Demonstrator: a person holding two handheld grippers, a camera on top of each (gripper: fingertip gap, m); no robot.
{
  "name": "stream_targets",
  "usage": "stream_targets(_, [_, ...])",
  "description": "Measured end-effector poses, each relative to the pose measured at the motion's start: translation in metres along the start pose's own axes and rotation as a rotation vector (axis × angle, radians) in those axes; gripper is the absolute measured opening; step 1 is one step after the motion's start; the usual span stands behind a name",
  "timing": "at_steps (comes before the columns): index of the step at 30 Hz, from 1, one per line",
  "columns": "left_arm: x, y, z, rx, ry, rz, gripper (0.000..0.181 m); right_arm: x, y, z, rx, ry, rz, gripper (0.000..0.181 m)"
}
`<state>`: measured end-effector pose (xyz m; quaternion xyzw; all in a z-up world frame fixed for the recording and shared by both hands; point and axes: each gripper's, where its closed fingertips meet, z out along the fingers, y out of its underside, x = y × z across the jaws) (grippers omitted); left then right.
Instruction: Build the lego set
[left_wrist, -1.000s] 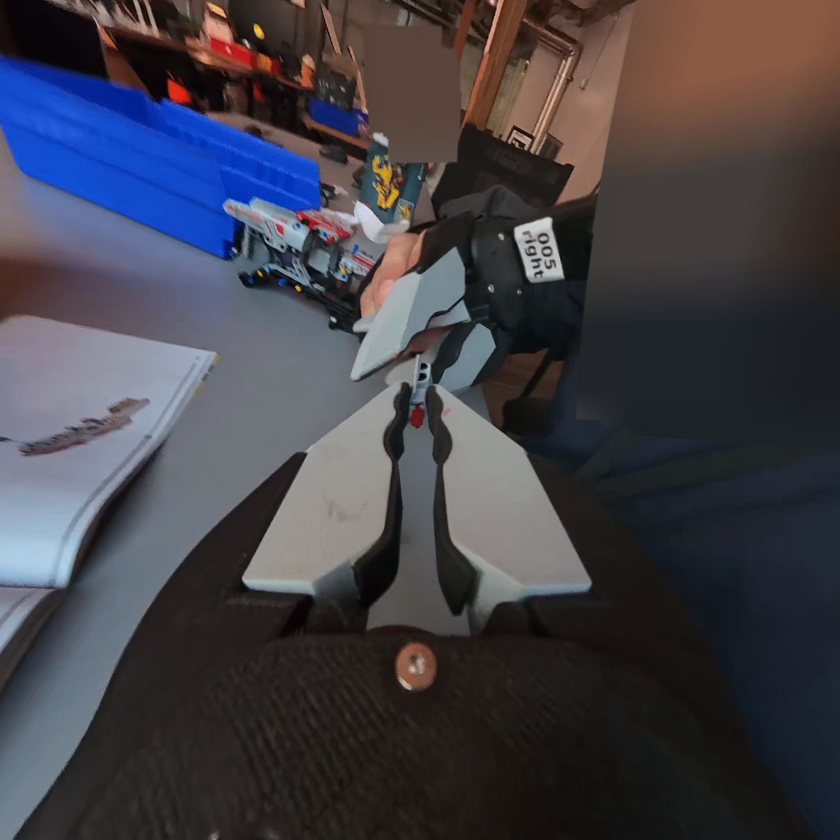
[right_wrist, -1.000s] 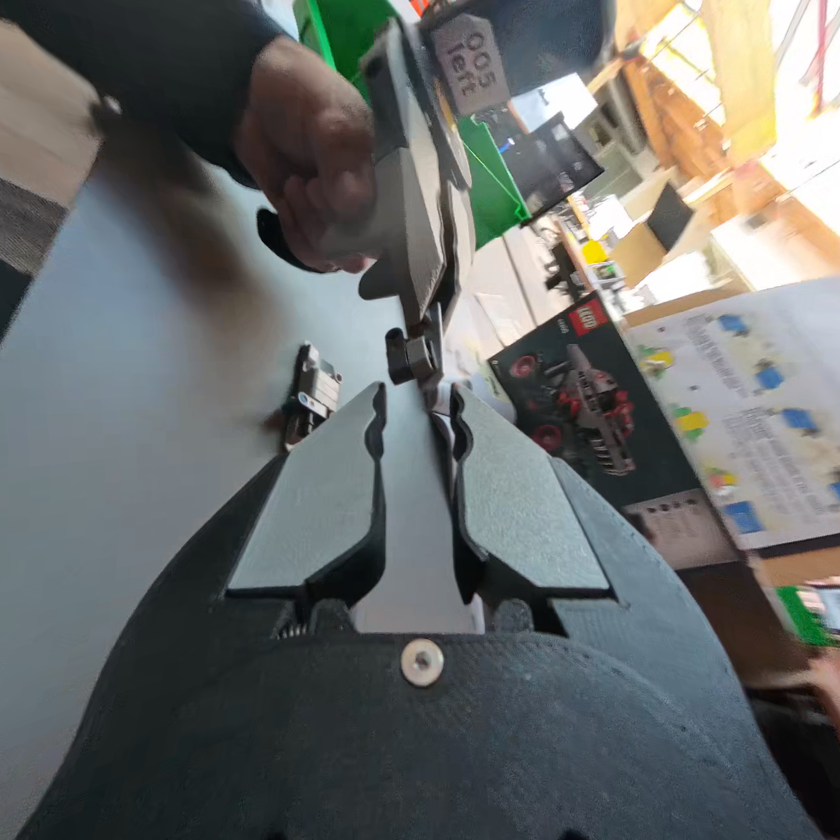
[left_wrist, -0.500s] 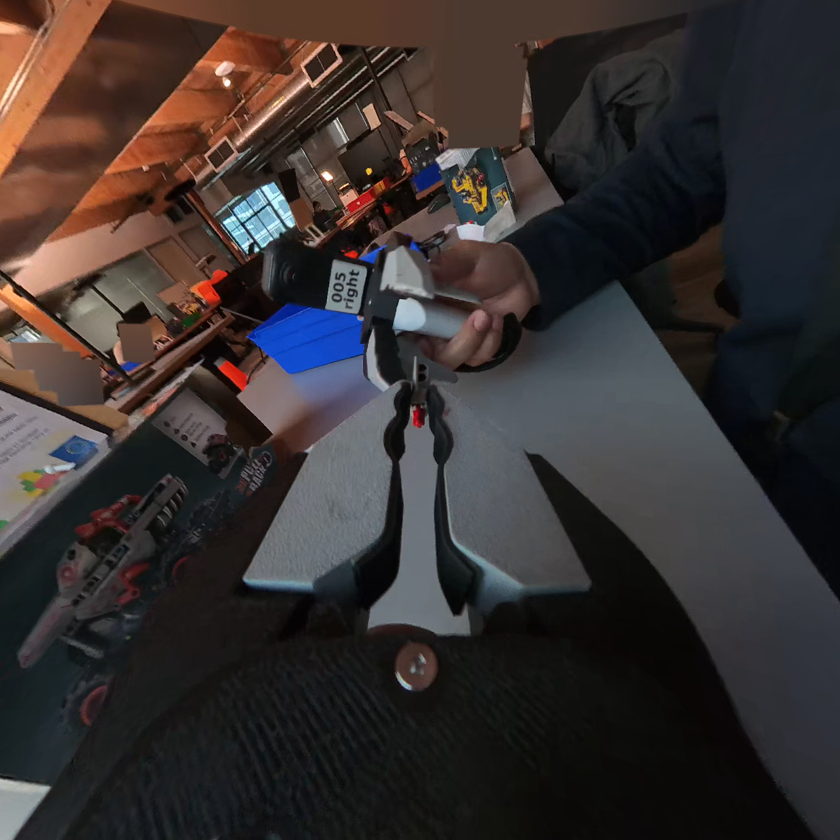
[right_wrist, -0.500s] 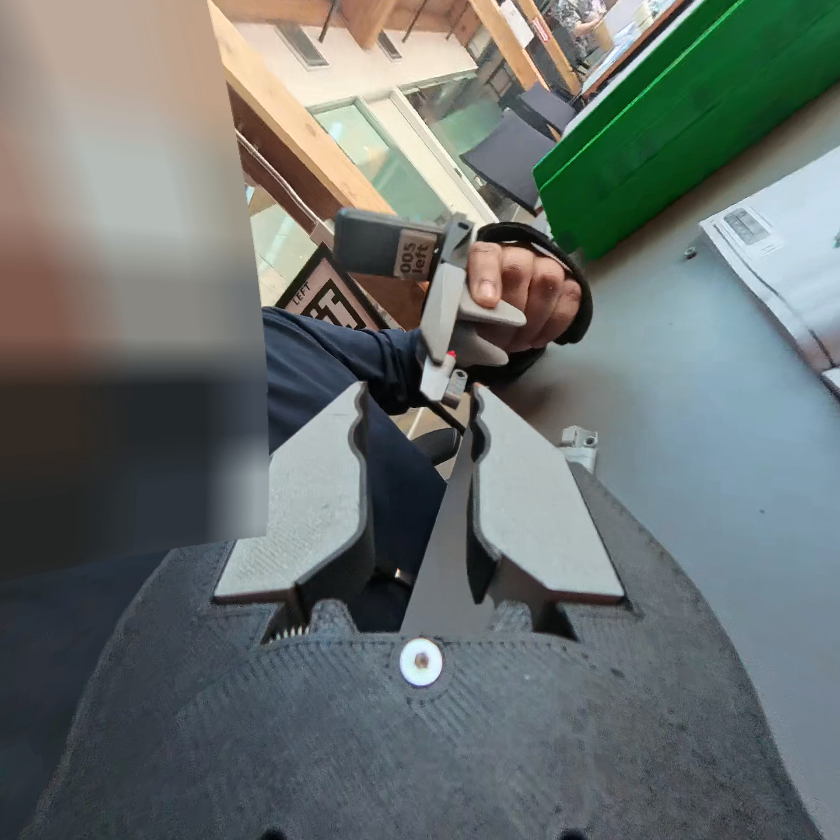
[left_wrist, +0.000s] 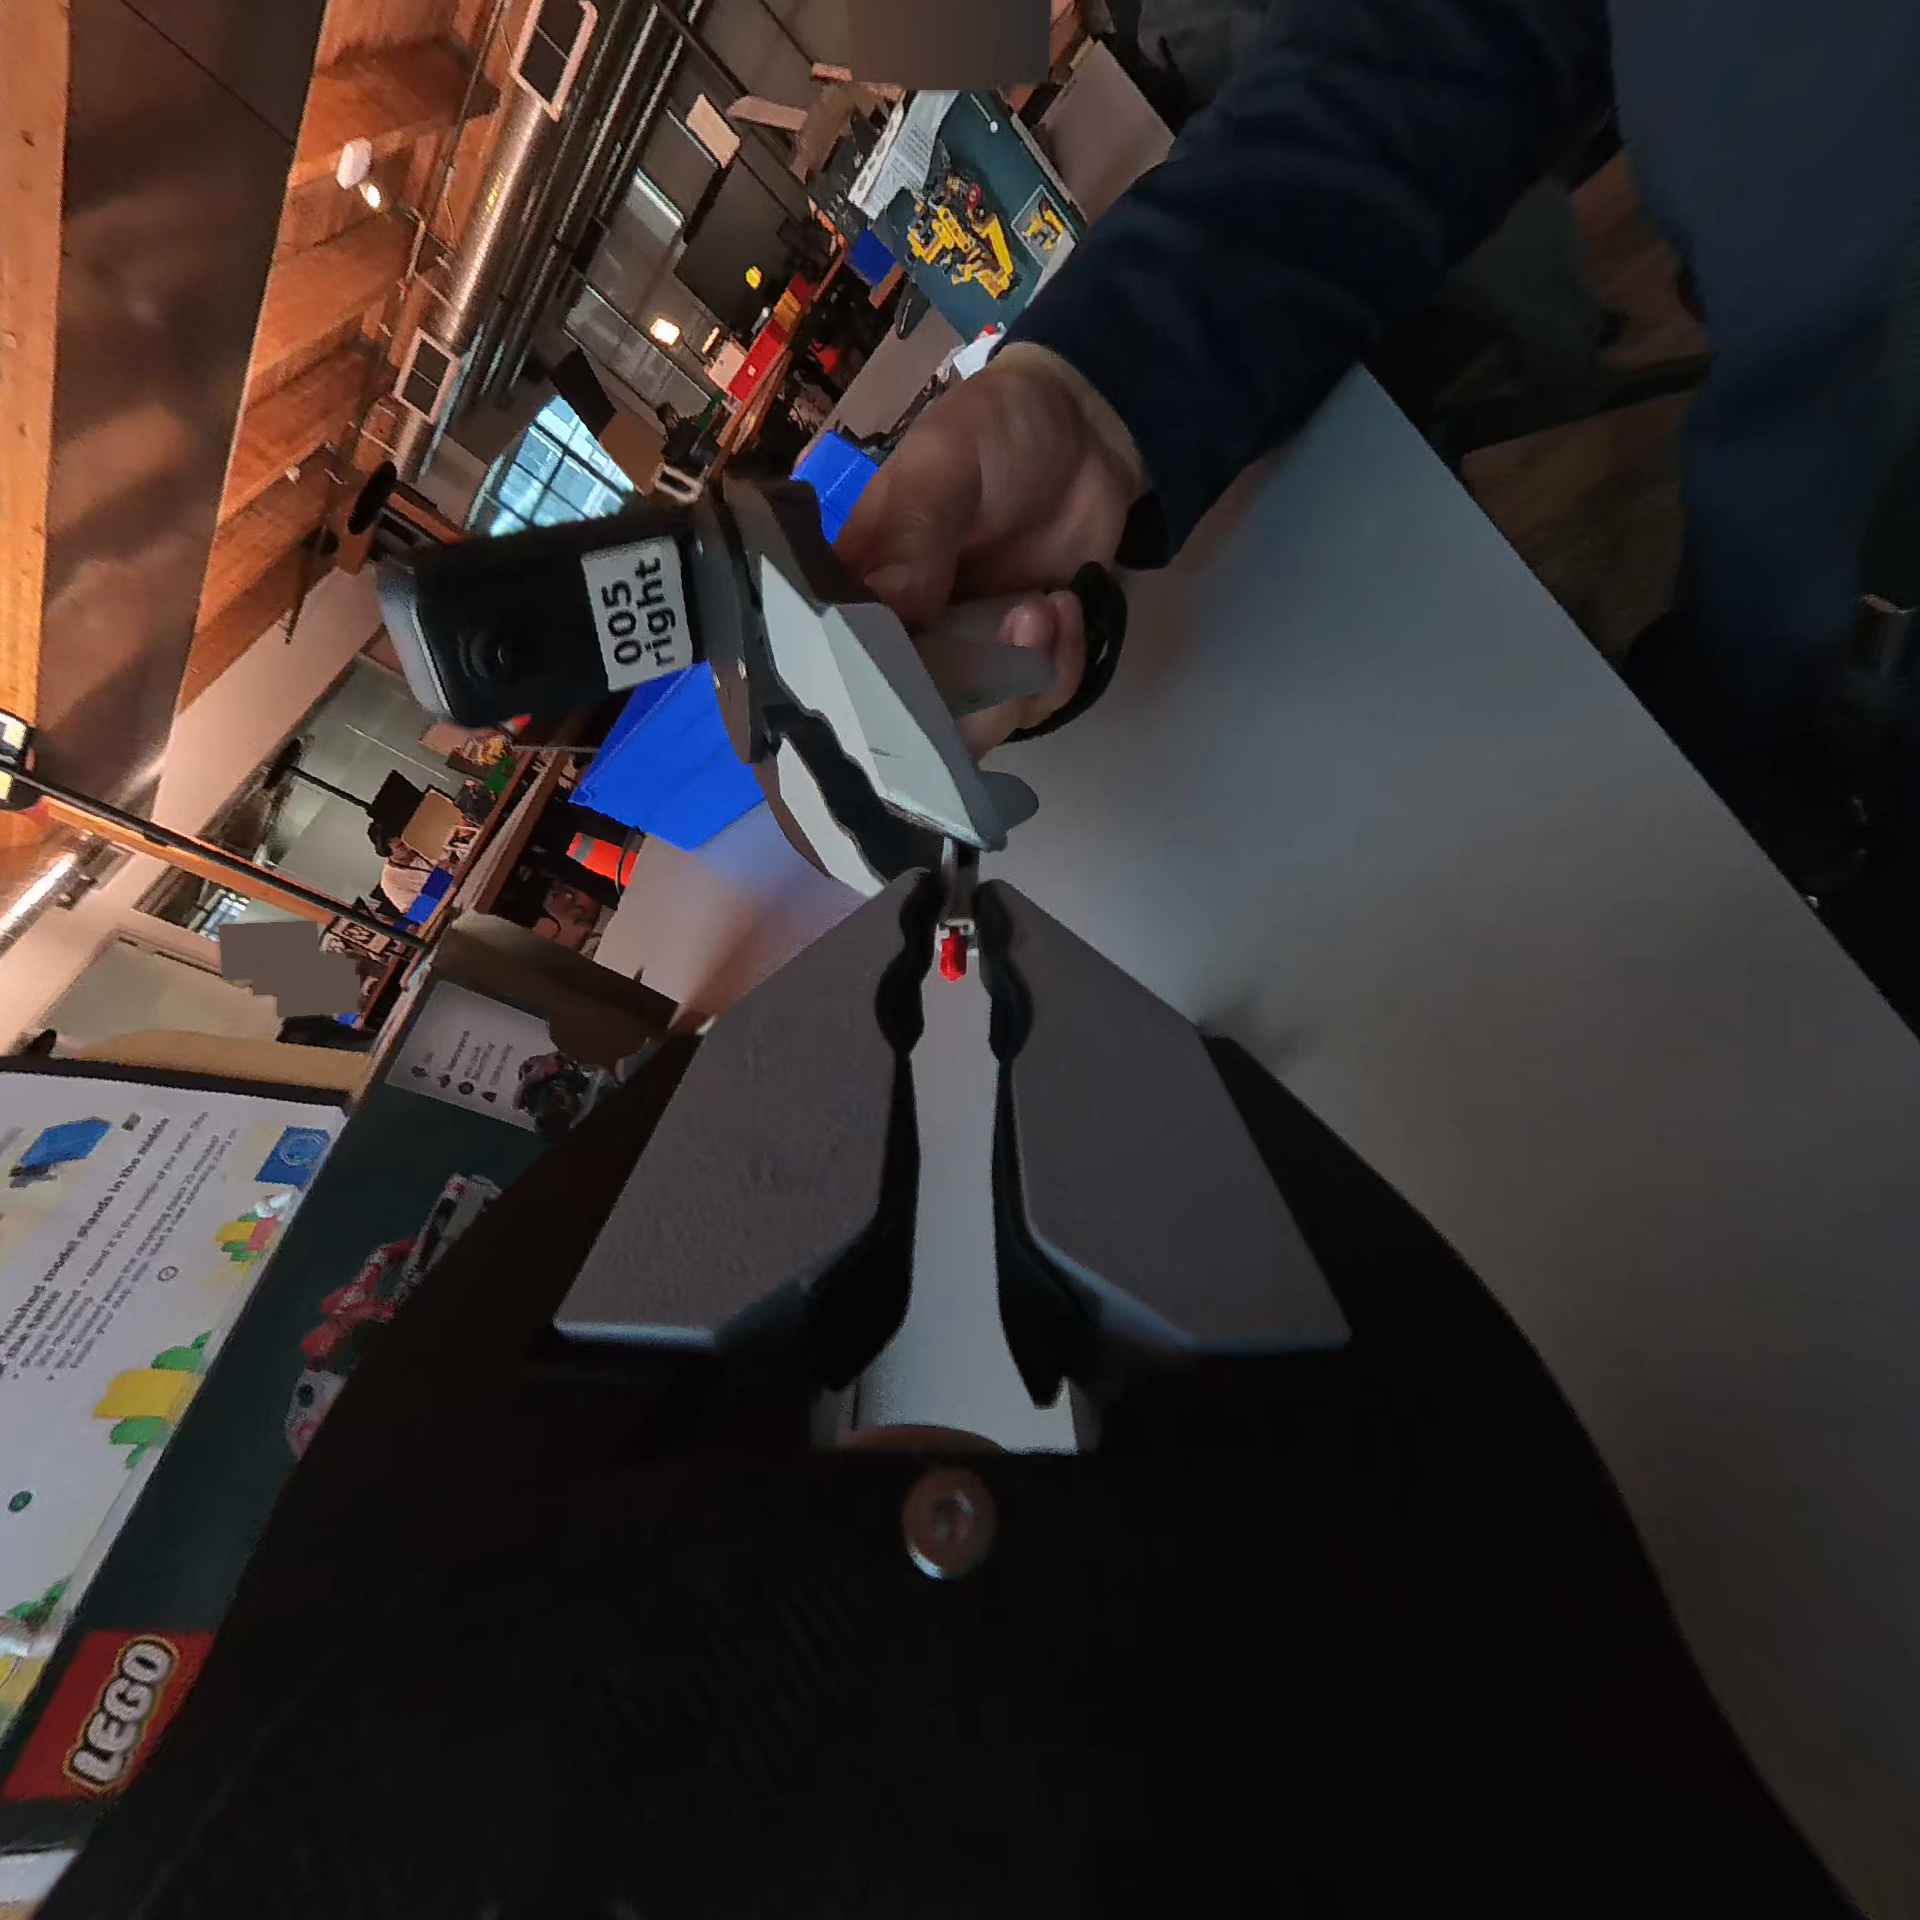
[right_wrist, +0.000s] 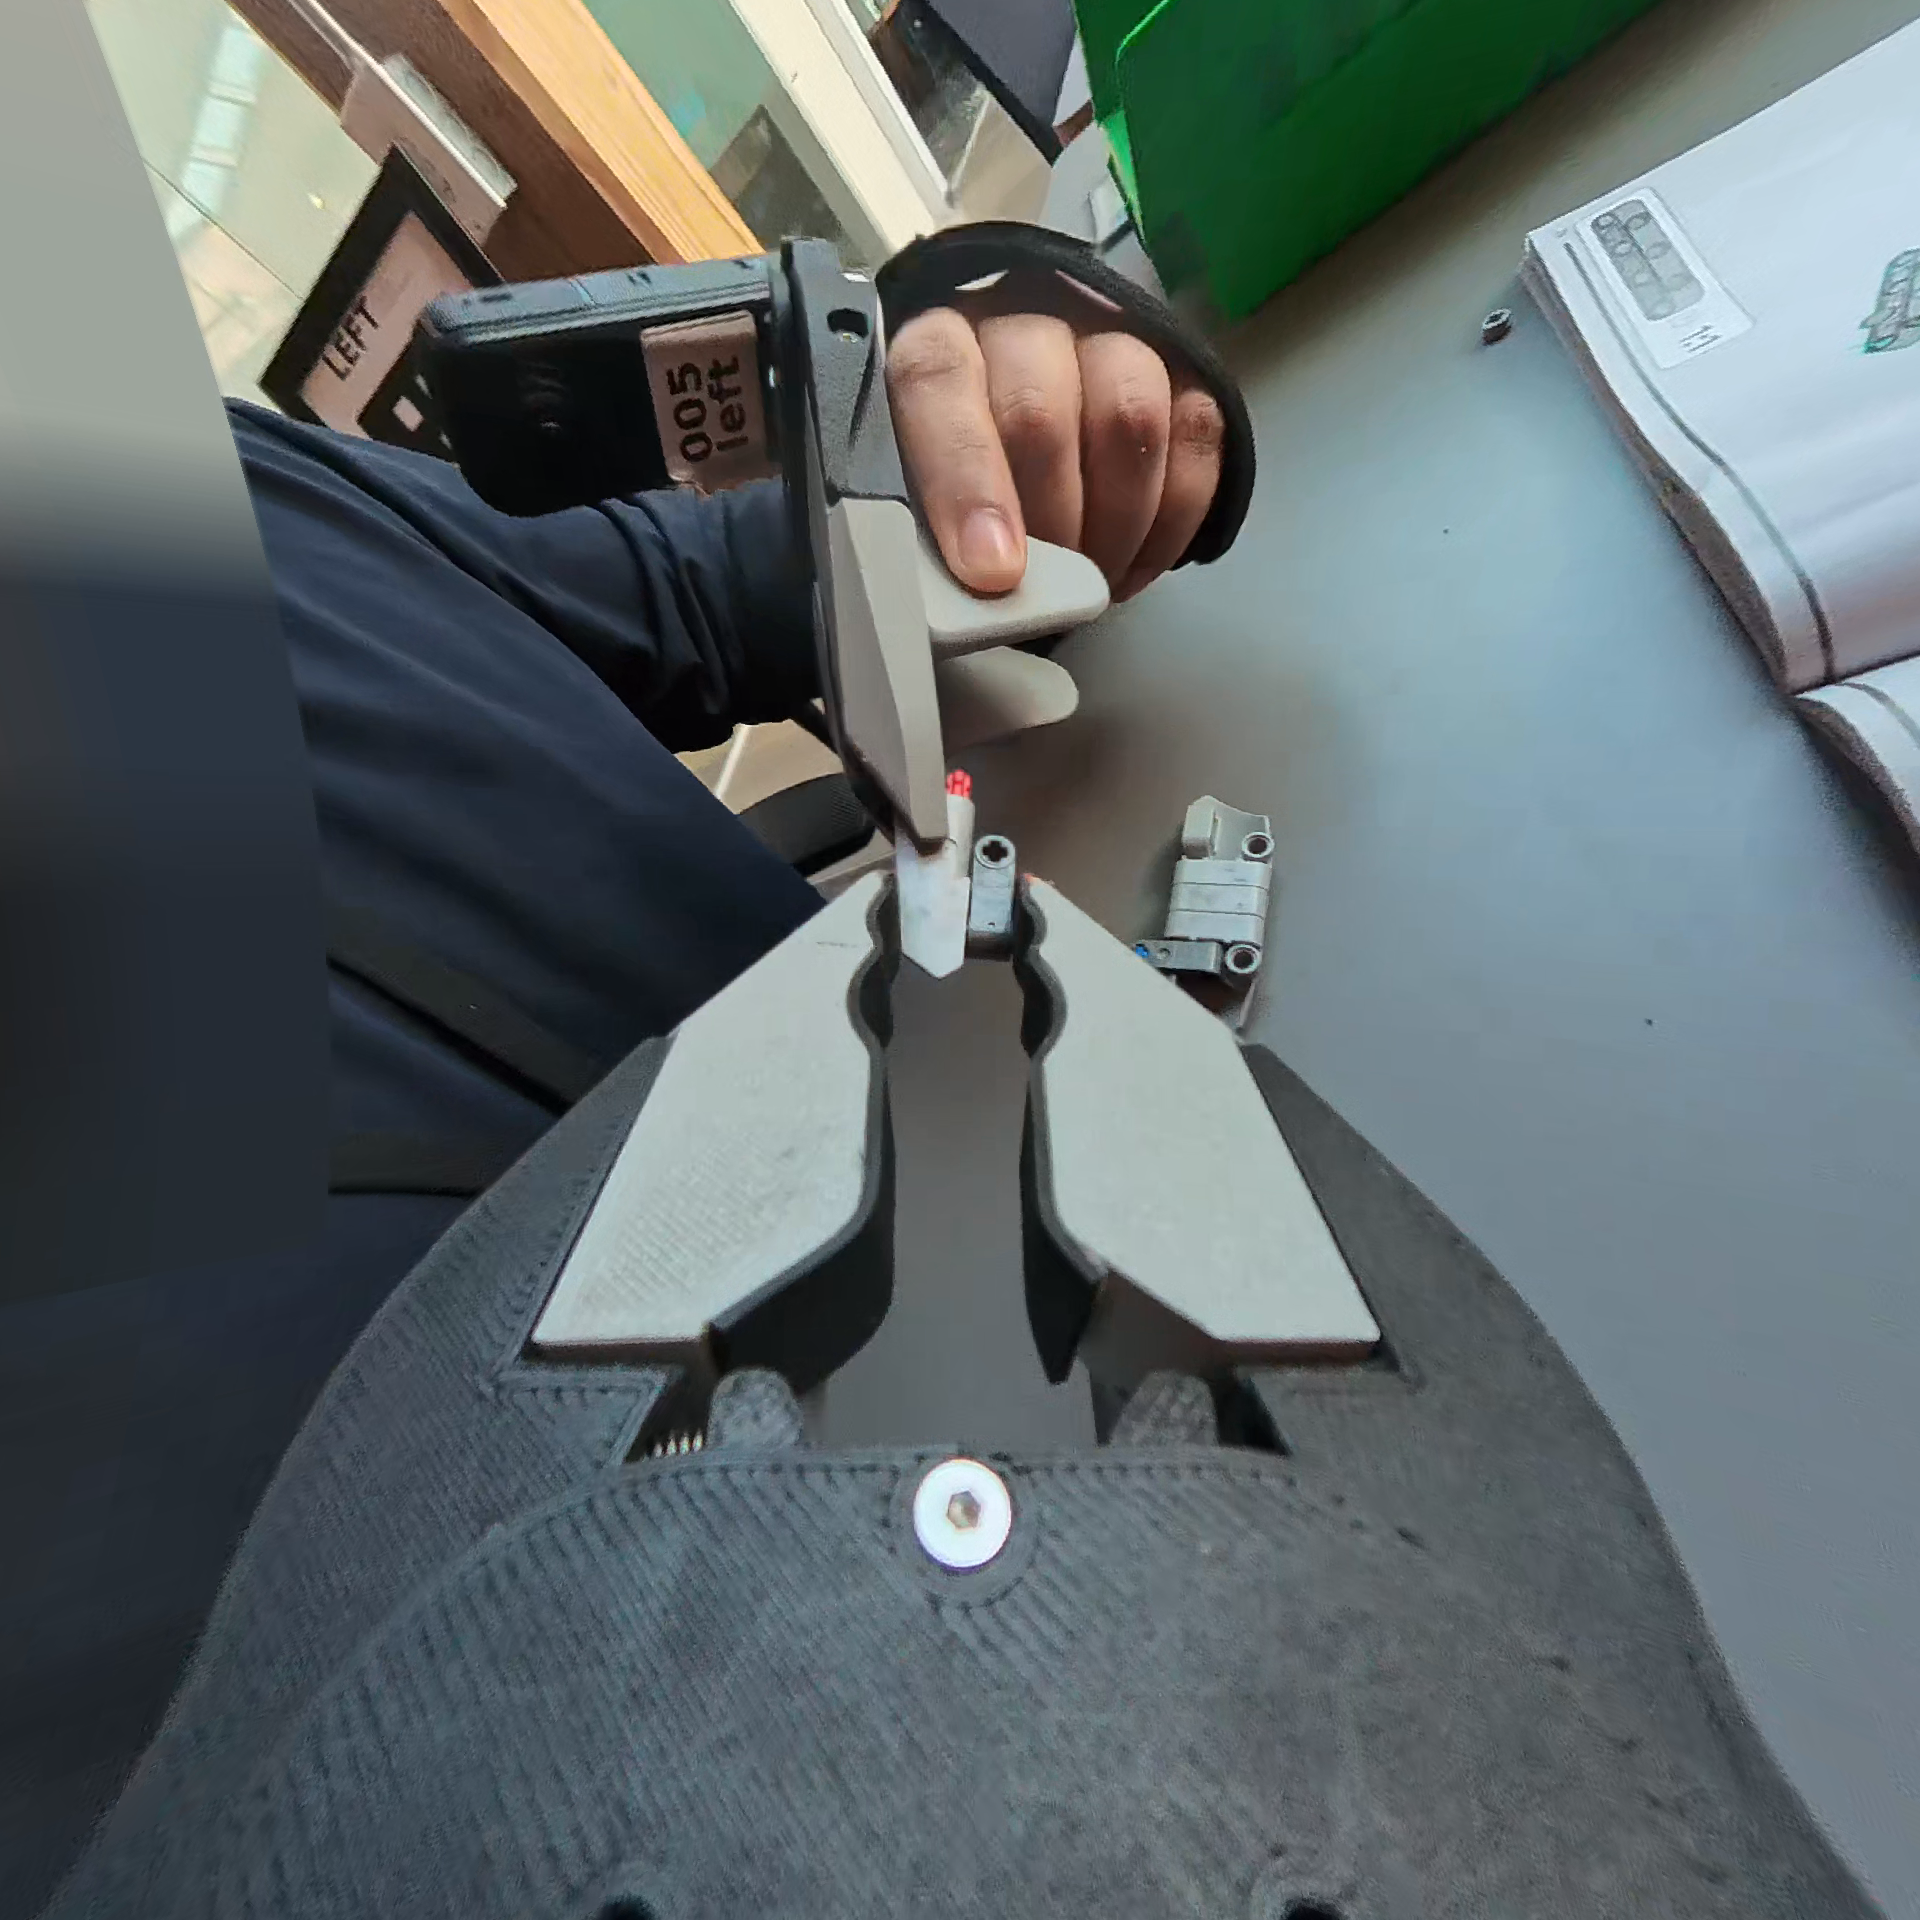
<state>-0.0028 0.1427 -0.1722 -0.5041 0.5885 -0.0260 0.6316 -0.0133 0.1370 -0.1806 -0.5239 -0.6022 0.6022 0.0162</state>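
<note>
A small red pin (left_wrist: 951, 954) is pinched between the nearly closed tips of the left gripper (left_wrist: 951, 935), held in the air above the grey table (left_wrist: 1455, 935). A dark grey connector (right_wrist: 992, 883) is clamped at the tips of the right gripper (right_wrist: 956, 914), whose jaws stand only as far apart as that piece. The two pieces are brought tip to tip, just beside each other; whether the pin is seated cannot be told. Only a small grey sub-assembly (right_wrist: 1210, 899) is seen lying on the table near the right gripper, so most of the build is judged to be left. An open instruction booklet (right_wrist: 1766, 416) lies well apart at the right, a green bin (right_wrist: 1351, 135) behind it. The table edge runs close to the person's dark sleeve (right_wrist: 499, 727); open room is left over the bare table between sub-assembly and booklet.
</note>
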Motion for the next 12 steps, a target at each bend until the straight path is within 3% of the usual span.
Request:
stream_targets(3, [0.004,0.002,0.001,-0.015,0.029,-0.097,0.005,0.005,0.004,-0.002,-0.013,0.087,-0.075,0.017])
stream_targets(8, [0.011,0.038,-0.011,-0.205,0.155,-0.347,0.023,0.039,0.029,-0.015,-0.114,0.384,-0.182,0.018])
stream_targets(12, [0.025,0.060,-0.014,-0.331,0.258,-0.469,0.033,0.048,0.046,-0.014,-0.151,0.453,-0.170,0.018])
